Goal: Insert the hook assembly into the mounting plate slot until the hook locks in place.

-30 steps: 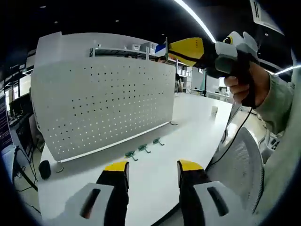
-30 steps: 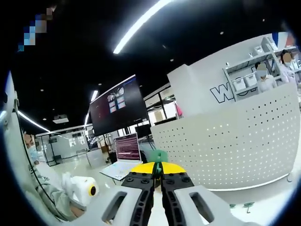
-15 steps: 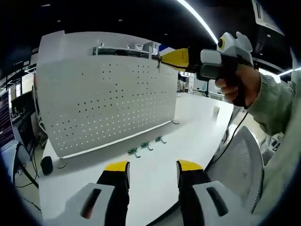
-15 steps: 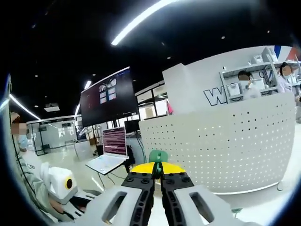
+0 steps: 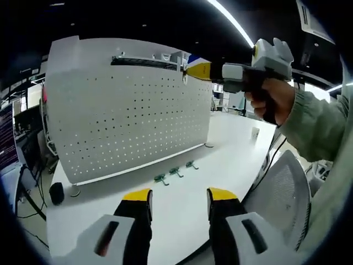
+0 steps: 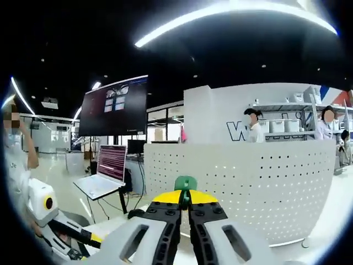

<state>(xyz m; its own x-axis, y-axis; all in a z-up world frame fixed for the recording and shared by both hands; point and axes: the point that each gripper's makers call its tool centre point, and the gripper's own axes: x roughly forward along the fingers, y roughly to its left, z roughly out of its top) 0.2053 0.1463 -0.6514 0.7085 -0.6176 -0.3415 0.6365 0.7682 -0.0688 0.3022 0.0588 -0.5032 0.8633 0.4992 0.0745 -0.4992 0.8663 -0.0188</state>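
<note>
Hook (image 6: 185, 183) pinched in closed right tool (image 6: 185, 205) nears pegboard (image 5: 129, 118) top; next, seat it in a slot; left tool (image 5: 177, 201) wide, empty.

pegboard (image 5: 132, 116) upright on table (image 5: 220, 149); hooks (image 5: 176, 172) before it

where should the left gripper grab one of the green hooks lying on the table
Judging from the left gripper view, the left gripper should come down from above on the nearest green hook, pinching across its narrow shank. The hooks lie flat on the white table in front of the pegboard, spaced apart; finer shape is too small to tell.
</note>
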